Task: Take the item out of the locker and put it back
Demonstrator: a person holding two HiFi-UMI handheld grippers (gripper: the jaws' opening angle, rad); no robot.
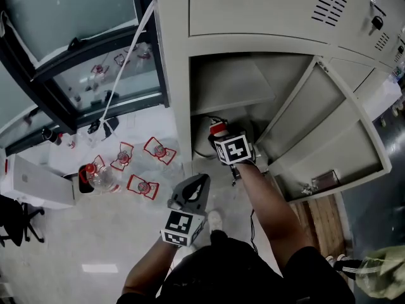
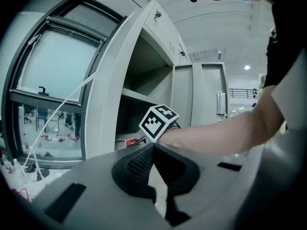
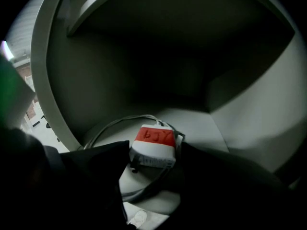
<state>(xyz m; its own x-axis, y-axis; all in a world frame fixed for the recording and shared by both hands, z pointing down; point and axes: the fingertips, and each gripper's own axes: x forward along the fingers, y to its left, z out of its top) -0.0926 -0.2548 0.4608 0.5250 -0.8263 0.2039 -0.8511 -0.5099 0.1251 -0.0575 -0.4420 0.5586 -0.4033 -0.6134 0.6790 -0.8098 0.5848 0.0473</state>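
A: Biggest first?
B: Grey locker (image 1: 253, 49), lower door (image 1: 329, 125) swung open toward 4 o'clock in the head view. Open compartment (image 3: 216, 128) with a bare grey floor.

A: Grippers?
B: Right gripper (image 3: 156, 150) reaches into that compartment with its claw spread wide. The adapter sits between the tips, resting on the floor. Can't tell if the pads touch it. Left gripper (image 2: 153, 146) is outside, at 7 o'clock from the right one in the head view. Its claw is pressed together with nothing in it.

A: The item?
B: Squat white adapter (image 3: 153, 152) with a red top, front part of the compartment floor. Long axis runs 6 to 12 in the right gripper view, red end at 12. Red face tilts up toward the camera.

A: Cable?
B: Pale cable (image 3: 110, 128) leaves the 12 o'clock end, loops round by 9, then passes under the block at 6.

A: Writing?
B: Dark handwriting on the red, reads roughly "bJY". Print on the white side is too small to read.
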